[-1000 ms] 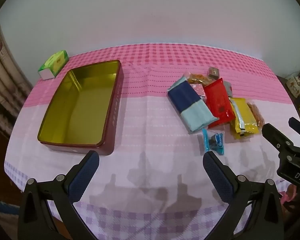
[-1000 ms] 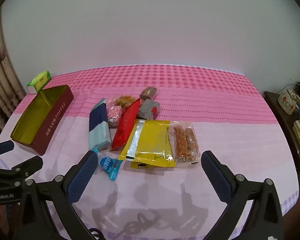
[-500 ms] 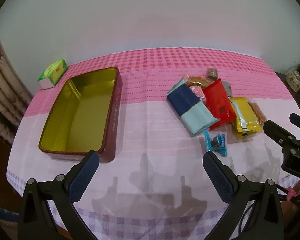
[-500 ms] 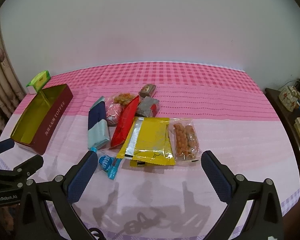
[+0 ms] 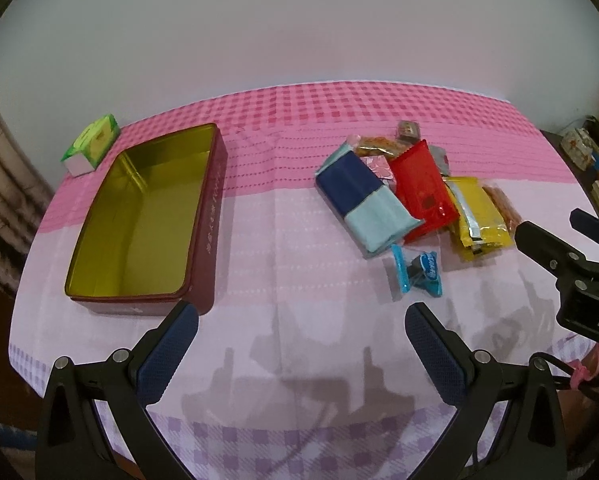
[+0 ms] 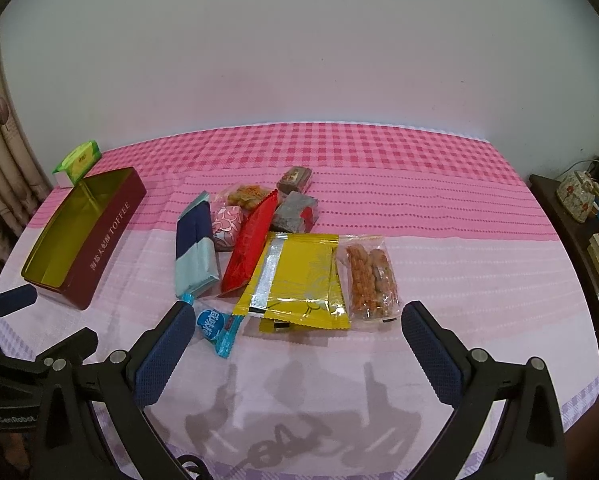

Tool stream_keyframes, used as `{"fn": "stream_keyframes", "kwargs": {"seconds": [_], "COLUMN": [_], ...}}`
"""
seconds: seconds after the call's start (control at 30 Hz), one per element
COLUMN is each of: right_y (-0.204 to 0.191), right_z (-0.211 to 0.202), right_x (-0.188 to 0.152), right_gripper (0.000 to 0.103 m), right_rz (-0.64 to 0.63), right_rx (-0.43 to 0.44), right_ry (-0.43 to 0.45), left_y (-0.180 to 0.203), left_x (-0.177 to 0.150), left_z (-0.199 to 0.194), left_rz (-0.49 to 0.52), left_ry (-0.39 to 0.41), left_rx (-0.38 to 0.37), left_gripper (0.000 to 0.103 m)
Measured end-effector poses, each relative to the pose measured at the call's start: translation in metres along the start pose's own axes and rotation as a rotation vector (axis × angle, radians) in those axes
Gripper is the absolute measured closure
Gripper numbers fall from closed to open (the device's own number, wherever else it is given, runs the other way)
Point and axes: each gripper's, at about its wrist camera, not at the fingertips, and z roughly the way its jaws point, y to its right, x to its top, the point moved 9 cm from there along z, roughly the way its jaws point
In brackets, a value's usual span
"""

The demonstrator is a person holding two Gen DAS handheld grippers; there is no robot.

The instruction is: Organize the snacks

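An open, empty maroon toffee tin (image 5: 143, 220) with a gold inside sits at the table's left; it also shows in the right wrist view (image 6: 79, 236). A heap of snacks lies to its right: a navy and light-blue pack (image 6: 194, 254), a red pack (image 6: 249, 246), a yellow pack (image 6: 299, 280), a clear bag of brown sticks (image 6: 369, 278), a small blue candy (image 6: 215, 326) and small wrapped pieces behind. My left gripper (image 5: 299, 348) is open and empty above the front edge. My right gripper (image 6: 295, 344) is open and empty just in front of the yellow pack.
A green tissue pack (image 5: 93, 146) lies at the back left by a curtain. A pink checked cloth (image 6: 419, 208) covers the table. A dark shelf with a patterned jar (image 6: 577, 196) and books stands at the right. A white wall is behind.
Both grippers have crept forward and slightly up over the table; the tin and snacks now sit a little lower in view. Nothing was gripped or moved.
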Motion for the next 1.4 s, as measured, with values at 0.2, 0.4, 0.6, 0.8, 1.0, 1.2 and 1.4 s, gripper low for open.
{"fn": "stream_keyframes", "kwargs": {"seconds": [0.2,0.4,0.6,0.8,1.0,1.2,1.4], "right_y": [0.0,-0.001,-0.001,-0.001,-0.001,-0.001,-0.001], "right_z": [0.0,0.001,0.002,0.002,0.002,0.002,0.002], "right_x": [0.0,-0.001,-0.001,-0.001,-0.001,-0.002,-0.001], "right_gripper": [0.001,0.001,0.001,0.001,0.001,0.001,0.001], "right_rz": [0.0,-0.005,-0.005,-0.006,-0.005,-0.005,-0.007], "right_rx": [-0.006,-0.007,-0.004,-0.005,-0.006,-0.006,-0.004], "right_ry": [-0.003,-0.008,-0.01,-0.009,-0.01,-0.012,-0.009], "left_y": [-0.005,-0.008,-0.01,-0.012,-0.012,-0.013,-0.013], "left_x": [-0.003,-0.003,-0.004,-0.003,-0.004,-0.004,-0.004], "left_z": [0.001,0.003,0.003,0.003,0.003,0.003,0.004], "left_rz": [-0.015,-0.032,-0.041,-0.043,-0.043,-0.046,-0.049], "left_ry": [-0.004,-0.008,-0.012,-0.013,-0.018,-0.018,-0.015], "left_rx": [0.02,0.022,0.02,0.02,0.022,0.024,0.024], "left_gripper": [0.0,0.0,0.0,0.0,0.0,0.0,0.0]}}
